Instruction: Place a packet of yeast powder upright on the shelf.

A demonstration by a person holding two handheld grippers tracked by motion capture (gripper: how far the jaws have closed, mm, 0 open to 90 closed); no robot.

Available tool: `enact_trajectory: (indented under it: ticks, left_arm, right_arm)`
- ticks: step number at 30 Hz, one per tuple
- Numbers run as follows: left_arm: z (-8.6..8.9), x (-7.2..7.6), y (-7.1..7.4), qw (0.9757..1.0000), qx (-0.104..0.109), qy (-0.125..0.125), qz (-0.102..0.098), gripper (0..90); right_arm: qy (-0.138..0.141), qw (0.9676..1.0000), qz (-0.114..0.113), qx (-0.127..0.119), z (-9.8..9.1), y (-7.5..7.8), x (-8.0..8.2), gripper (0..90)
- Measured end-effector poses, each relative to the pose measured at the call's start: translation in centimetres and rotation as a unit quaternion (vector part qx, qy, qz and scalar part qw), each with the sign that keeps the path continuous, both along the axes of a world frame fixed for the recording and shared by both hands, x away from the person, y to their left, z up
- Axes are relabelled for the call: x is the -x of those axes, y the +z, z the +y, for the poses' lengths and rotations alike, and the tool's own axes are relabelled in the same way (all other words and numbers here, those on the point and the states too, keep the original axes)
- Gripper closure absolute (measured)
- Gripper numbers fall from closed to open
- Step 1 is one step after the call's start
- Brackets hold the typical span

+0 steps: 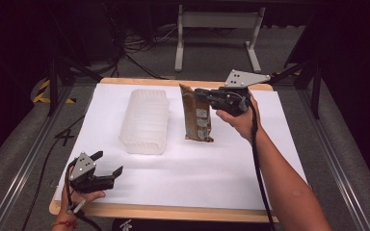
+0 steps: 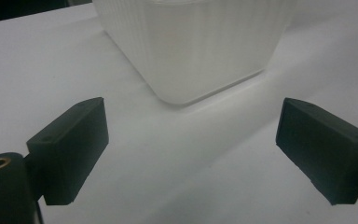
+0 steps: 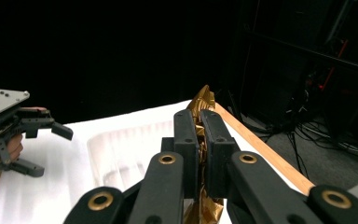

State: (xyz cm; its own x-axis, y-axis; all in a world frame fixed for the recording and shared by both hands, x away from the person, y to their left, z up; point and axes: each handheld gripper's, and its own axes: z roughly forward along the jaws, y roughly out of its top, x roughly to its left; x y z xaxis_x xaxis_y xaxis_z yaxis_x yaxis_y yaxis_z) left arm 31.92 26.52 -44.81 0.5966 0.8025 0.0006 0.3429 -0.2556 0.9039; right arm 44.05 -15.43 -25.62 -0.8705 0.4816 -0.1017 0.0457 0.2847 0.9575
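A white sheet (image 1: 197, 168) covers the wooden table (image 1: 173, 211) in a dark room with grey floor. The right gripper (image 1: 200, 94) is clamped on a brown foil pouch (image 1: 197, 118) beside the translucent plastic container (image 1: 145, 120). The left gripper (image 1: 107, 163), jaws apart, rests at the near edge.

A white-topped table (image 1: 231, 178) carries a translucent ribbed container (image 1: 145, 121)

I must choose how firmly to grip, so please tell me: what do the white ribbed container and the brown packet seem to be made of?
The white ribbed rectangular container looks like thin translucent plastic: milky, ridged walls, soft sheen. The brown flat packet seems to be glossy foil or plastic film: it crinkles and glints gold where the right hand-held gripper pinches it; which of the two is unclear.
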Motion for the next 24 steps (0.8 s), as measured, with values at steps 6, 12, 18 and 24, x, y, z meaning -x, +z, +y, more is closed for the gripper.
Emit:
enact_trajectory:
  ticks: [6,12,18,24]
  left_arm:
    - [-0.1,0.1,0.0,1.0,0.001,-0.004,-0.001,10.0]
    - [-0.1,0.1,0.1,1.0,0.005,-0.008,-0.001,10.0]
    - [-0.1,0.1,0.0,0.9999,0.003,-0.013,0.001,10.2]
    - [-0.2,0.1,0.0,0.9998,0.005,-0.018,0.001,10.4]
  right_arm:
    - [0.017,0.9997,0.005,-0.017,2.3,-0.1,-1.7,86.3]
    - [0.011,0.9998,-0.002,-0.015,4.3,-0.1,-2.9,86.2]
    - [0.013,0.9998,-0.008,-0.016,6.5,0.0,-4.3,86.3]
    - [0.011,0.9998,-0.002,-0.018,8.2,-0.8,-5.6,86.3]
